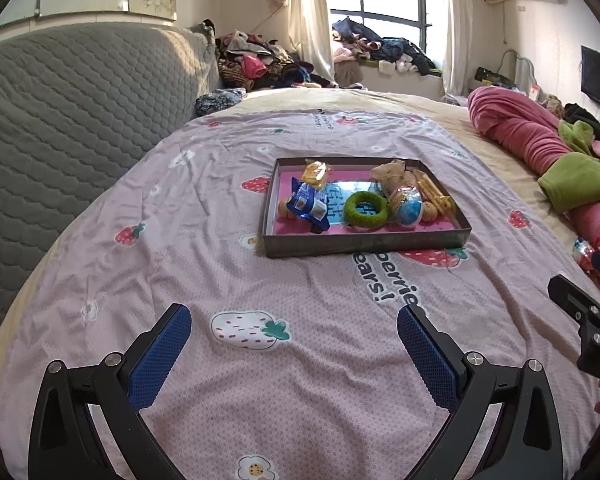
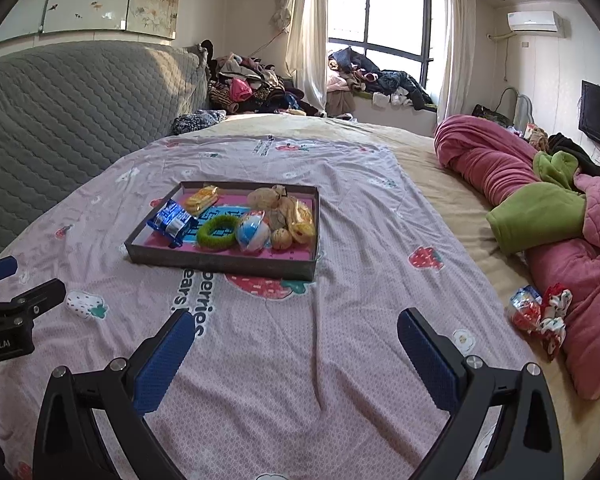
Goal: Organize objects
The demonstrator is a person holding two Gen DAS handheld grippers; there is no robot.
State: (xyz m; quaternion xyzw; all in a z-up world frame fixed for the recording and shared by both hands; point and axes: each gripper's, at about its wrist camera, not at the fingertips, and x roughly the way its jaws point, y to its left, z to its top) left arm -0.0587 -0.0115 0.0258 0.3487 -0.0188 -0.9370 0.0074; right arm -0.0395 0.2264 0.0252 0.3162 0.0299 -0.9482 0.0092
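A dark tray (image 1: 364, 246) (image 2: 220, 266) sits mid-bed on the pink strawberry sheet. It holds a blue snack packet (image 1: 309, 204) (image 2: 172, 218), a yellow biscuit pack (image 1: 315, 172) (image 2: 204, 198), a green ring (image 1: 367, 208) (image 2: 219, 232), a blue-white ball (image 1: 409, 208) (image 2: 253, 233), a walnut (image 2: 281, 239) and beige toys (image 1: 392, 174). Two wrapped snacks (image 2: 538, 314) lie on the sheet by the pink quilt. My left gripper (image 1: 294, 336) is open and empty, near the tray. My right gripper (image 2: 296, 340) is open and empty.
A rolled pink and green quilt (image 2: 540, 200) lies along the right of the bed. A grey quilted headboard (image 1: 60, 120) stands left. Clothes are piled by the window (image 2: 360, 76). The left gripper's body (image 2: 16, 316) shows at the right wrist view's left edge.
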